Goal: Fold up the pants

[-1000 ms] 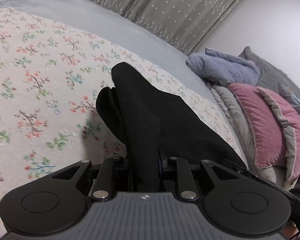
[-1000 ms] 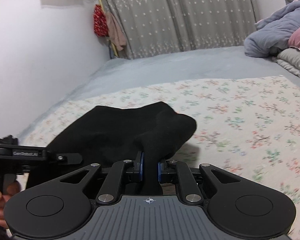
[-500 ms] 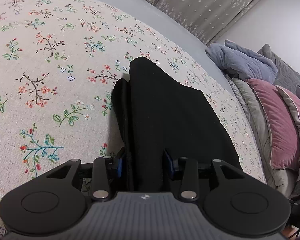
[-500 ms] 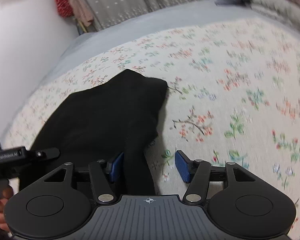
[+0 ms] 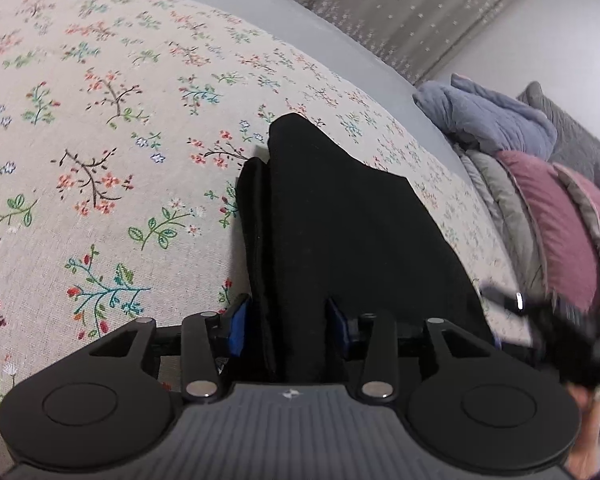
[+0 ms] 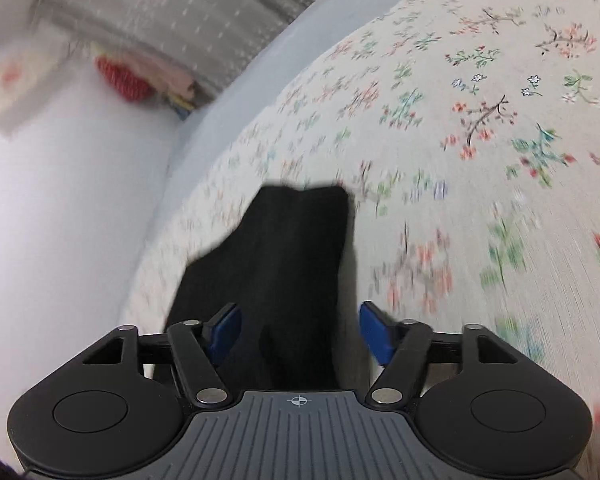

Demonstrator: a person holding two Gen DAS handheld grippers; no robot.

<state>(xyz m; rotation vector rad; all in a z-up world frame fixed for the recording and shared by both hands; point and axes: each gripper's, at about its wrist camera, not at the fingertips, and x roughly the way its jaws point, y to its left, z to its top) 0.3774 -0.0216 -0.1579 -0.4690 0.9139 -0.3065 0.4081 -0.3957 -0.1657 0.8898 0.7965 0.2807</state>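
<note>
Pants (image 5: 340, 232) between both parted grippers

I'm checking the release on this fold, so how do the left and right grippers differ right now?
The left gripper has its blue pads spread only to the width of the black pants between them, while the right gripper stands wider, with a clear gap beside the cloth. The left wrist view is sharp; the right is motion-blurred. Both sit over the pants on the floral sheet.
</note>
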